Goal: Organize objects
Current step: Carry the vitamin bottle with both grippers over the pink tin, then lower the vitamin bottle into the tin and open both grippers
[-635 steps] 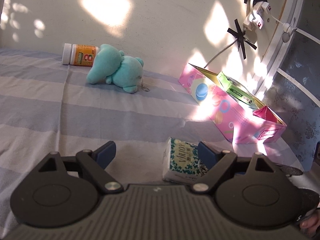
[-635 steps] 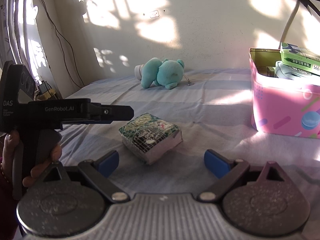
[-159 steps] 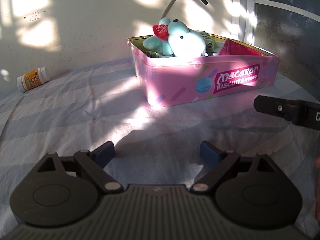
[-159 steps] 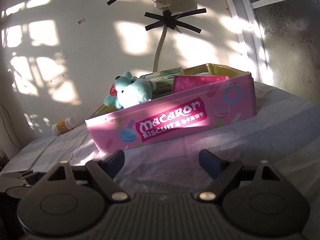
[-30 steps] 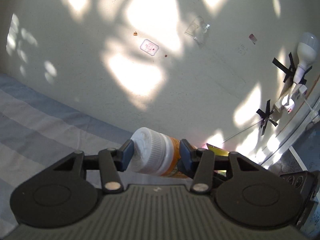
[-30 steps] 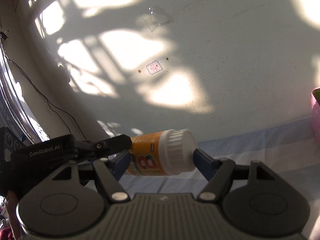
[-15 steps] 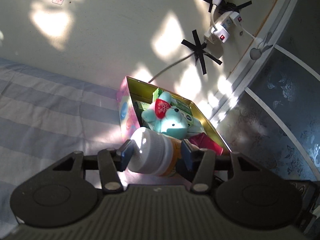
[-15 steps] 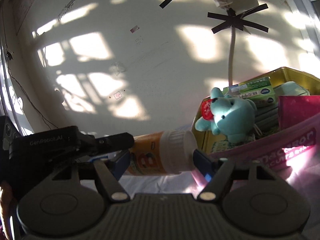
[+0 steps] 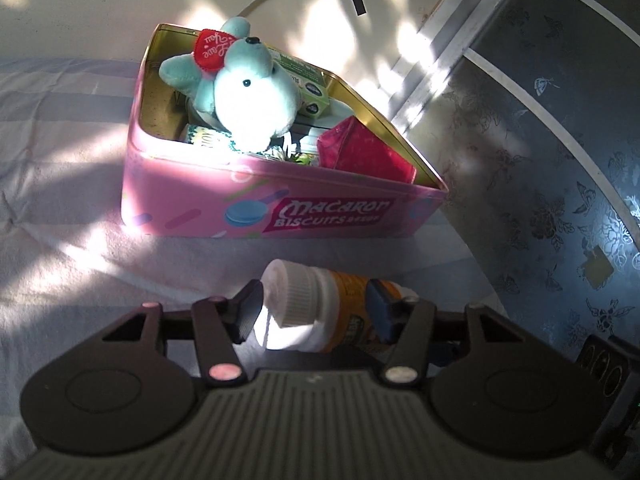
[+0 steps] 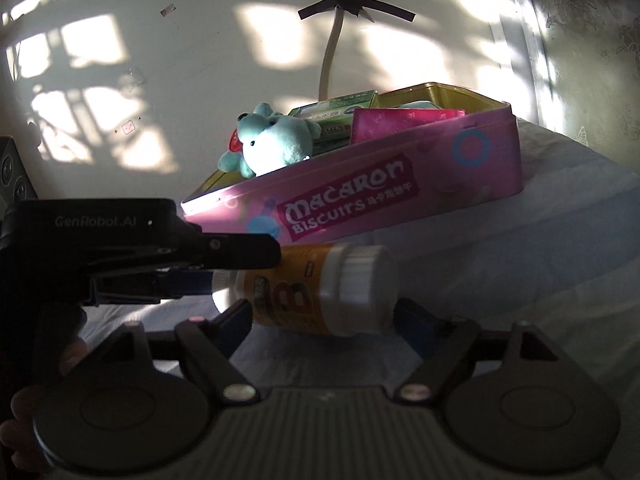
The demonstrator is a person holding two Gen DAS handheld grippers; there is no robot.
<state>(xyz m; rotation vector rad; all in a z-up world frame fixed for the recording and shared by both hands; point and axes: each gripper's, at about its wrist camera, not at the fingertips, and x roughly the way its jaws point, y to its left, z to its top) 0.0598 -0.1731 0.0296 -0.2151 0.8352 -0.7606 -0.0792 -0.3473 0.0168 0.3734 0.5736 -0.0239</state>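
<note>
Right wrist: left gripper (image 10: 224,272) overlaps bottle (image 10: 316,292), tin (image 10: 400,192) behind.

A bed (image 9: 60,184) with a sheet in pale blue and lavender stripes carries everything. On it, toward the far right by the wall, sits a pink "Macaron Biscuits" tin (image 9: 280,204), open-topped and directly on the sheet. Near its front wall lies an orange vitamin bottle (image 10: 320,288) with a white cap, on its side; it seems to rest on the sheet, though shadow hides its underside.
</note>
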